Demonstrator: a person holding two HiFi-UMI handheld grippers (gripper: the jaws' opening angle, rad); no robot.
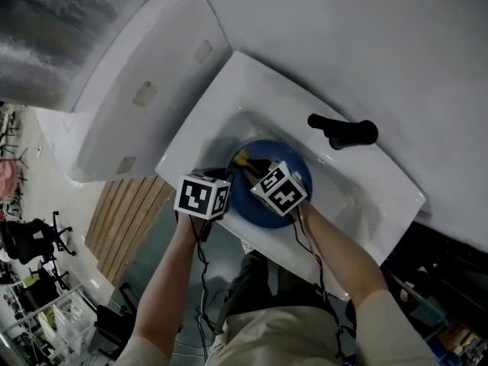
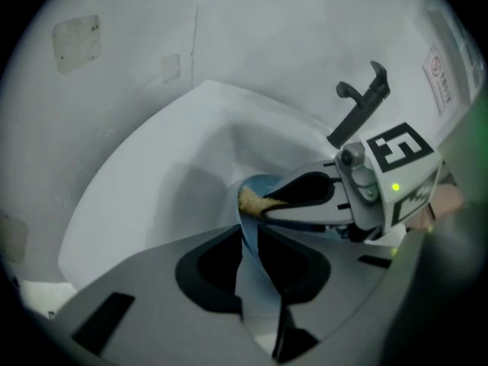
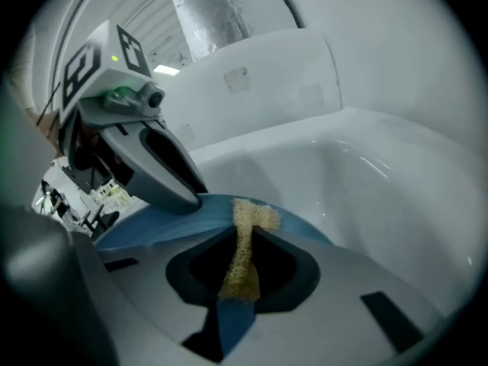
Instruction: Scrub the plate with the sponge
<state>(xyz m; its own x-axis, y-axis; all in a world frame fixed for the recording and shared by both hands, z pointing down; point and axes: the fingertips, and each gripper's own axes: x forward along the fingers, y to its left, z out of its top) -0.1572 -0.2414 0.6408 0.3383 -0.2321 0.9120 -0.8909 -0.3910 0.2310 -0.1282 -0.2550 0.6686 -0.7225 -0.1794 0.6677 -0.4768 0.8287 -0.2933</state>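
Note:
A blue plate (image 1: 245,204) stands tilted in the white sink (image 1: 229,90). My left gripper (image 1: 226,175) is shut on its near rim; in the left gripper view the plate's edge (image 2: 250,265) runs straight between the jaws of that gripper (image 2: 255,284). Over the plate's face, my right gripper (image 1: 245,162) is shut on a yellow sponge (image 1: 242,158). The sponge (image 3: 244,250) is squeezed thin between the right gripper's (image 3: 240,280) jaws, its tip against the plate (image 3: 168,218). The left gripper (image 3: 191,197) pinches the rim just beside it. From the left, the sponge (image 2: 250,200) sticks out of the right gripper (image 2: 267,204).
A black faucet lever (image 1: 343,132) sits on the sink's far rim, to the right of the plate. A white cabinet or appliance (image 1: 137,75) adjoins the sink on the left. Wooden slats (image 1: 126,216) and floor lie below the sink's front edge.

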